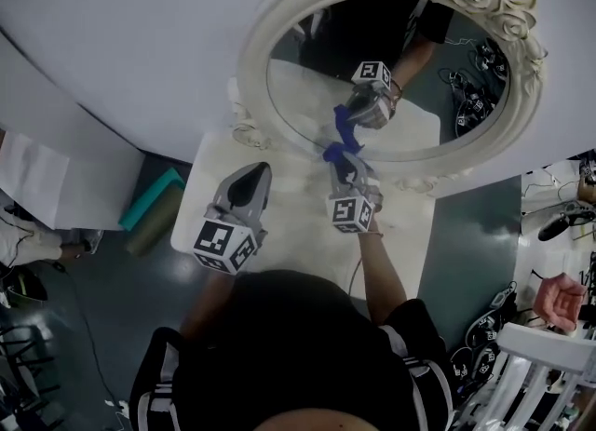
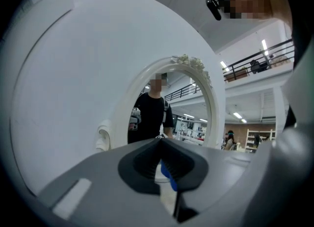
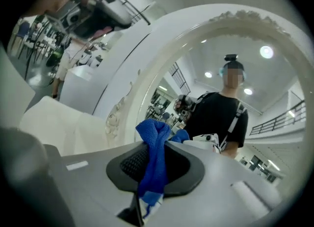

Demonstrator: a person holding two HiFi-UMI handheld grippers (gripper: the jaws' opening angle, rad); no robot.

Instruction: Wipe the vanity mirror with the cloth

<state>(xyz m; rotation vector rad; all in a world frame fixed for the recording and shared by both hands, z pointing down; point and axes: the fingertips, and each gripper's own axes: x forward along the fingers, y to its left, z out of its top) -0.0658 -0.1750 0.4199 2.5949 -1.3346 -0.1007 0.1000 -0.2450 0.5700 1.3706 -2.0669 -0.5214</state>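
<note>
The oval vanity mirror (image 1: pixel 438 94), in a cream frame carved with roses, stands upright on the white tabletop (image 1: pixel 209 187). The blue cloth (image 1: pixel 335 152) is bunched and pinched in the right gripper (image 1: pixel 343 165), its tip at the glass's lower edge.

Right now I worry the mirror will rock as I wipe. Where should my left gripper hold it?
Probably the left rim of the mirror frame, approached from the left: it is nearest the left gripper and clear of the cloth pinched in the right gripper. The shut left jaws must open first.
</note>
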